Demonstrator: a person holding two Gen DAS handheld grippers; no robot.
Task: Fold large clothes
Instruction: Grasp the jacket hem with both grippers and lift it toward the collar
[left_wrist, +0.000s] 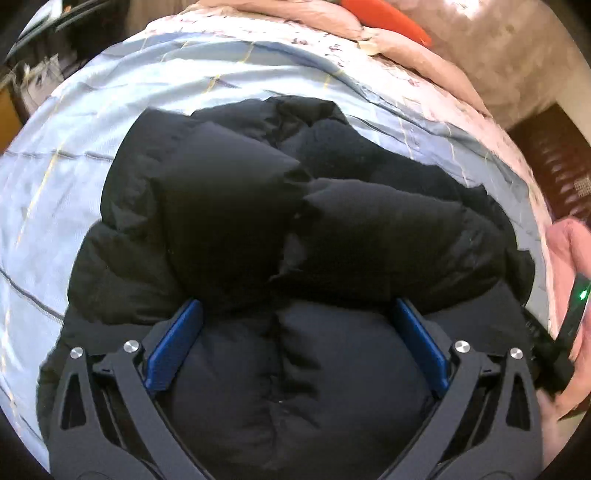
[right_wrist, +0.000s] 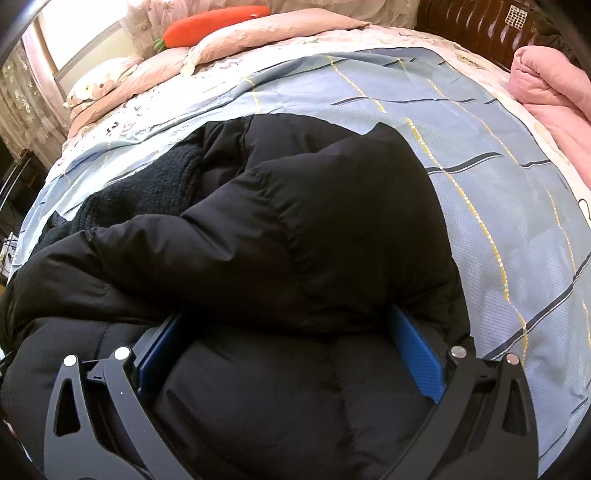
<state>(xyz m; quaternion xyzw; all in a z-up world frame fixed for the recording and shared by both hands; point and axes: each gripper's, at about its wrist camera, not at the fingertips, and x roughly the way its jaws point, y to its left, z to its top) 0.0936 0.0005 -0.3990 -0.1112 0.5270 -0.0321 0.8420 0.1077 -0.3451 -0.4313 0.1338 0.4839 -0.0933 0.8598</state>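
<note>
Both sleeves could spring open: your left gripper (left_wrist: 295, 339) and right gripper (right_wrist: 291, 350) stand apart over the puffy black jacket (left_wrist: 236, 206), twelve o'clock.

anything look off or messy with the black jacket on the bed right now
The black puffer jacket lies bunched, not flat: both sleeves are folded in and overlap unevenly, and a black knit piece sticks out at its far left. No damage or spill shows.
</note>
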